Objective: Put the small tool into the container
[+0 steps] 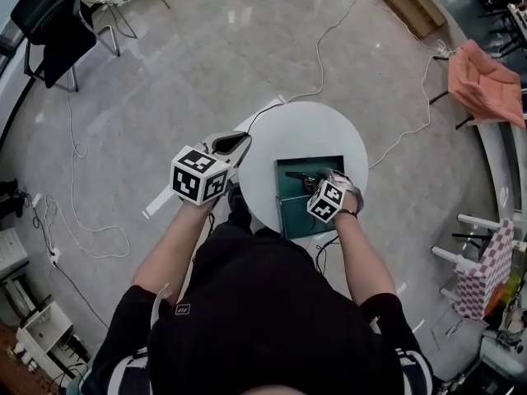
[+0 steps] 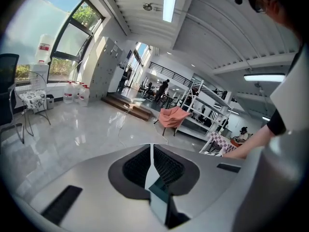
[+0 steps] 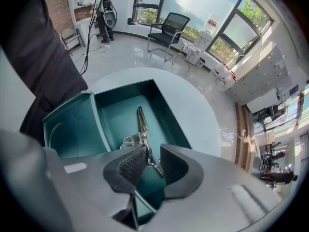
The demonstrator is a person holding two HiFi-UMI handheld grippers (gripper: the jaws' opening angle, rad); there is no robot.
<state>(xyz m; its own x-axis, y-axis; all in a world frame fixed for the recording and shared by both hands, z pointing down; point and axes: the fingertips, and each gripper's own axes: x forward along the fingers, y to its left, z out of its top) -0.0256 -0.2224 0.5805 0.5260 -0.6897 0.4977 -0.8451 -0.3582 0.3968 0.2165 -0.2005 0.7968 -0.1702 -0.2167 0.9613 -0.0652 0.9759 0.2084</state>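
A small metal tool [image 3: 141, 122] lies on the floor of the open teal container [image 3: 118, 112], which stands on the round white table [image 3: 193, 110]. My right gripper [image 3: 153, 164] points steeply down into the container with its jaws apart. The tool's near end runs into the gap between the pads without being pressed. In the head view the right gripper [image 1: 318, 182] hovers over the container [image 1: 309, 164] and the dark tool [image 1: 298, 175]. My left gripper [image 1: 237, 143] is raised at the table's left edge. Its jaws [image 2: 152, 158] are shut with nothing between them.
The container's lid [image 3: 71, 127] stands open on the side near me. The table [image 1: 305, 130] is small, with bare floor around it. Cables [image 1: 82, 212] trail over the floor, a black chair [image 1: 49, 23] stands far left and an orange chair [image 1: 486, 81] far right.
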